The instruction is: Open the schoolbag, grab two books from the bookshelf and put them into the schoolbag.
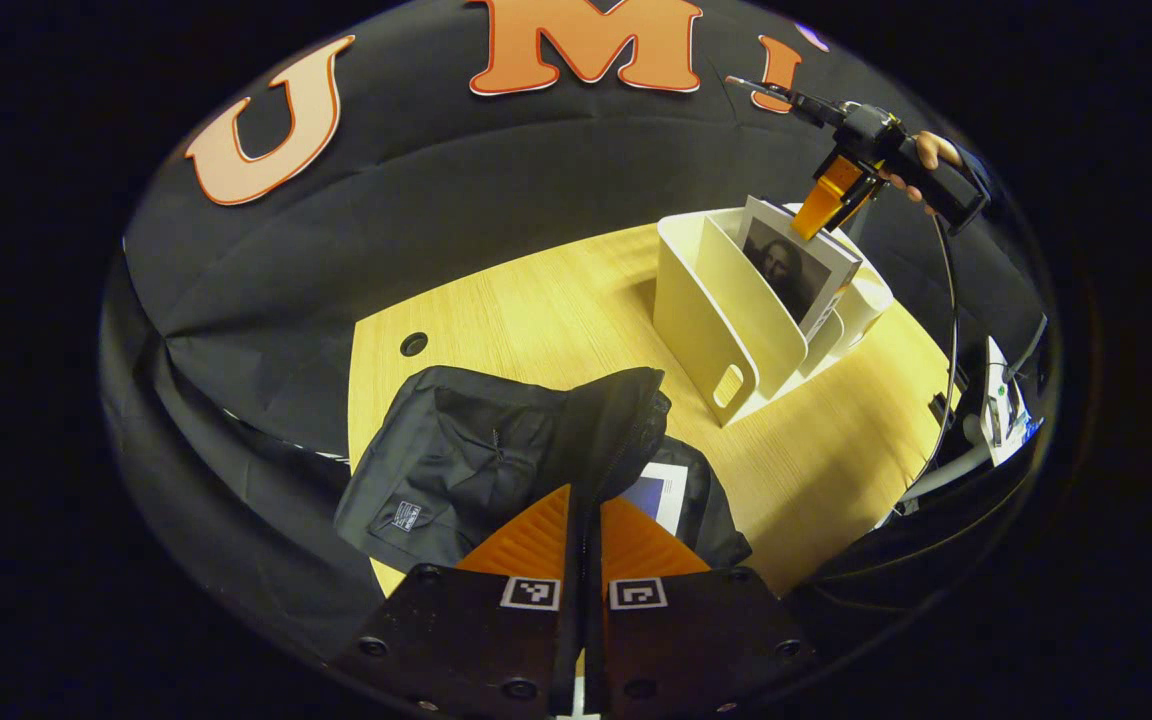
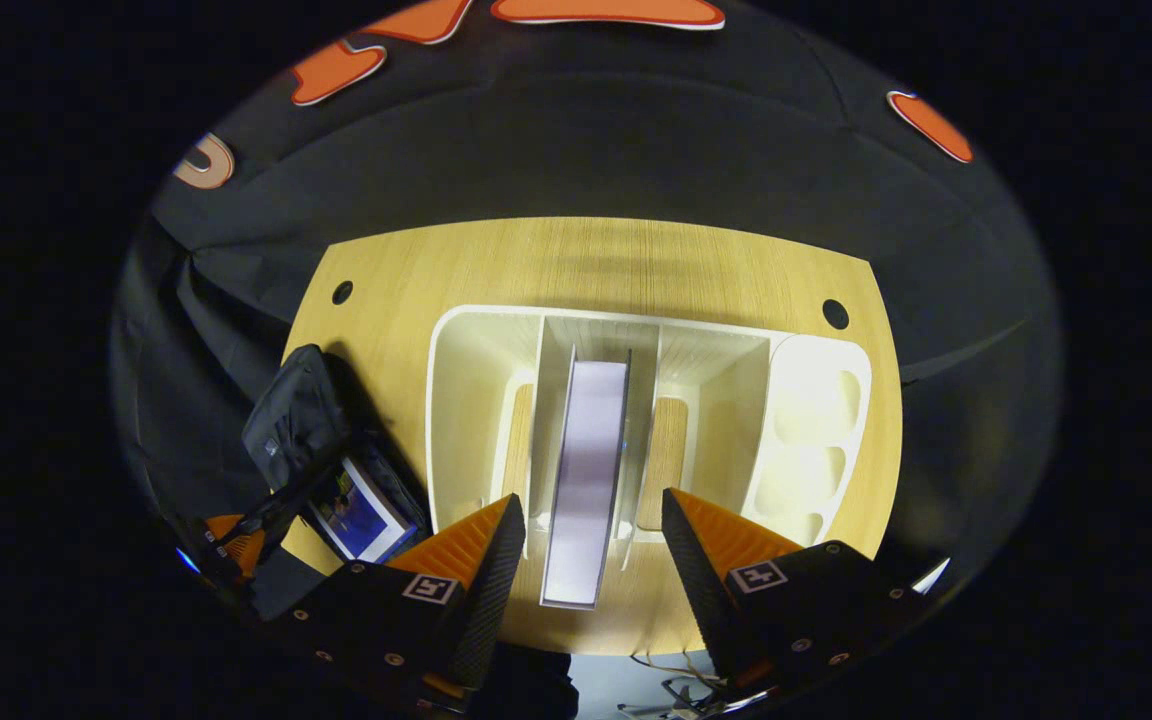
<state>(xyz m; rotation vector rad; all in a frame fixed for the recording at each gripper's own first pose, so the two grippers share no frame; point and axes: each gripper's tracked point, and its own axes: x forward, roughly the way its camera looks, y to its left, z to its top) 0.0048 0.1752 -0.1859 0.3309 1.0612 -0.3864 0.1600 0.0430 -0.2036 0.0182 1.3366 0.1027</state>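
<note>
Right hand-held gripper (image 2: pixel 586 560) hangs wide open over the stiff, probably light book (image 2: pixel 586 470) in the bookshelf (image 2: pixel 456 340), so pinch its top edge, while the left hand-held gripper (image 1: pixel 584 520) is clamped on the floppy schoolbag (image 1: pixel 496 450) flap.

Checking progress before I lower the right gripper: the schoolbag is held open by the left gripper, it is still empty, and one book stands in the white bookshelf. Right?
Not quite: the black fabric schoolbag already holds a blue-covered book, as the right gripper view shows. The rest stands: the left gripper pinches its flap open, and one pale-edged book stands in the white plastic bookshelf.
</note>
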